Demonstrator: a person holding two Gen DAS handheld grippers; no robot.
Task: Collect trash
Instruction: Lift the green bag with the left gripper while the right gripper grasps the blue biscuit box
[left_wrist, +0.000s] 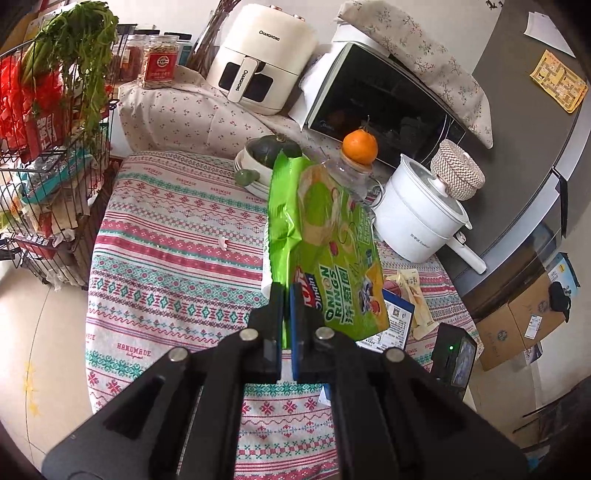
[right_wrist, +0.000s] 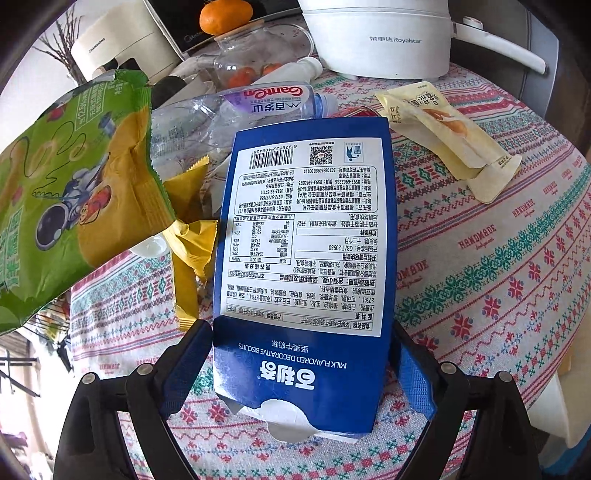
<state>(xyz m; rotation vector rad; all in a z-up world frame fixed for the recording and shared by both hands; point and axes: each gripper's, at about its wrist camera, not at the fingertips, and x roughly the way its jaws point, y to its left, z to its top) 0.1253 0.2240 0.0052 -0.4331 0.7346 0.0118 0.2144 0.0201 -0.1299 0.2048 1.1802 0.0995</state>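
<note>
My left gripper (left_wrist: 286, 295) is shut on the lower edge of a green onion-rings bag (left_wrist: 325, 236) and holds it upright above the patterned tablecloth (left_wrist: 166, 258). The same bag (right_wrist: 66, 192) hangs at the left of the right wrist view. My right gripper (right_wrist: 299, 328) stands wide open astride a flat blue biscuit box (right_wrist: 303, 229) lying label up on the cloth, one finger close to each long edge. Behind the box lie a crushed clear bottle (right_wrist: 258, 107), a yellow wrapper (right_wrist: 192, 240) and a pale yellow packet (right_wrist: 450, 140). The blue box (left_wrist: 395, 317) also shows beside the bag.
A white electric pot (left_wrist: 417, 218) and a glass jar topped by an orange (left_wrist: 360, 147) stand at the table's back, with a microwave (left_wrist: 384, 110) and air fryer (left_wrist: 258, 55) behind. A wire rack (left_wrist: 44, 166) stands left; cardboard boxes (left_wrist: 517, 325) sit on the floor right.
</note>
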